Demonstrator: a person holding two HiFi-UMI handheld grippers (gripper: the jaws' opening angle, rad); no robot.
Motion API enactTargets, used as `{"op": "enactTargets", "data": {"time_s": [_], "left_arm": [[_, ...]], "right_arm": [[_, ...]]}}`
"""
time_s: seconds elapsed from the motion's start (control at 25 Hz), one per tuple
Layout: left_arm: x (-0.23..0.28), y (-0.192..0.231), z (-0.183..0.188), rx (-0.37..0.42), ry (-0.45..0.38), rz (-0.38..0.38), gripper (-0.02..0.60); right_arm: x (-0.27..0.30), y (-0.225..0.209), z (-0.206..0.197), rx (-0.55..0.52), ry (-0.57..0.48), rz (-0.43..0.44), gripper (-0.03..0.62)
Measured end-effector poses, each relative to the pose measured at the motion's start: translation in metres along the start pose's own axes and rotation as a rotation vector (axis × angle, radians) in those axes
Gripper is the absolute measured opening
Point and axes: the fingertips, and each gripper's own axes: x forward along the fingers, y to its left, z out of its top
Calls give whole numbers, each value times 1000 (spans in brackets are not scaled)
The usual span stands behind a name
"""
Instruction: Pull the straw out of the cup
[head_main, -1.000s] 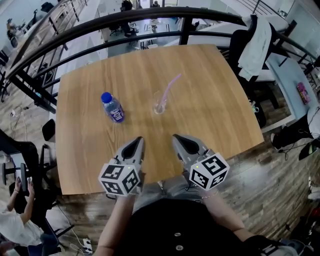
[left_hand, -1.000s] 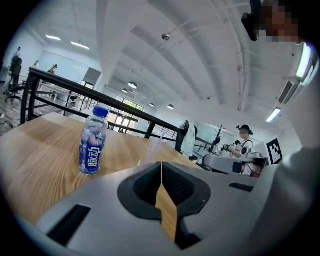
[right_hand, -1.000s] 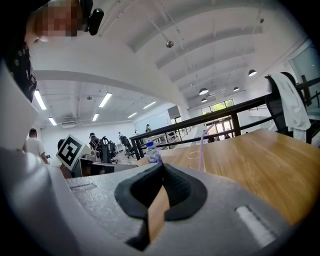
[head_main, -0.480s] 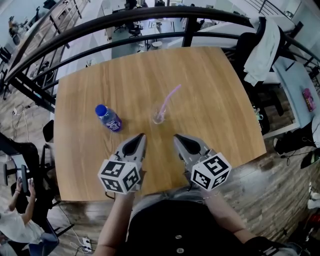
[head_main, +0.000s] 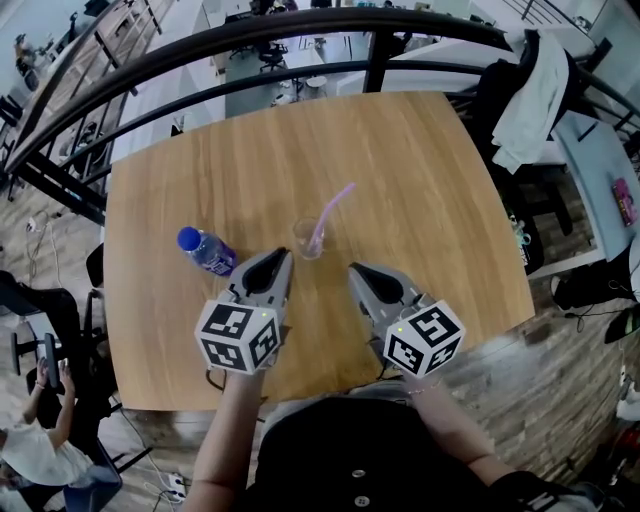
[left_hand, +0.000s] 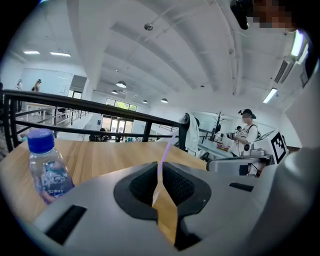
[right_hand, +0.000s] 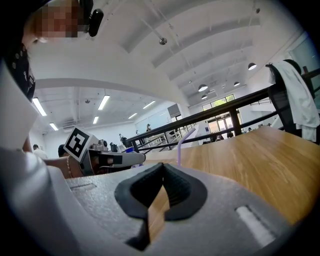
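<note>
Pale purple, the straw (head_main: 331, 212) stands in the clear cup (head_main: 307, 240) near the middle of the wooden table (head_main: 420, 170). Its lower end is inside the cup and its upper end leans out toward 1 o'clock in the head view. The cup sits upright on the tabletop.

At the cup's 9 o'clock, a little apart from it, stands a small plastic bottle (head_main: 207, 253) with a blue cap.

The left gripper (head_main: 280, 256) lies at the cup's 7 o'clock. Its tip seems just short of the cup wall, though the steep view makes contact hard to judge. The right gripper (head_main: 356, 270) lies at the cup's 5 o'clock, clearly apart from it.

Each gripper view shows that gripper's jaws closed together with nothing between them, and the straw rising beyond the tips.

A black railing (head_main: 250, 45) curves round the table's far edge at 12 o'clock. A white garment (head_main: 535, 90) hangs over a chair at 2 o'clock.
</note>
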Motion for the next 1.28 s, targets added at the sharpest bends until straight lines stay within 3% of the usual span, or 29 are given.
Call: {"op": "enactTargets", "data": {"time_s": [0.4,0.52,0.72,1.28], "left_arm": [[41,-2,10,59,39,-24,28],[55,-6,13,87,54,-39,81],[71,-8,11,143,108,-59,105],[107,-11,7,257,212,-117,104]], "right_arm": [[11,-25,-4,44,12,2,-2],[13,-34,-5,56,15,-3,-2],[16,-38,-9,73,23,0,-2],[23,-61,-16,101,46,1,-2]]}}
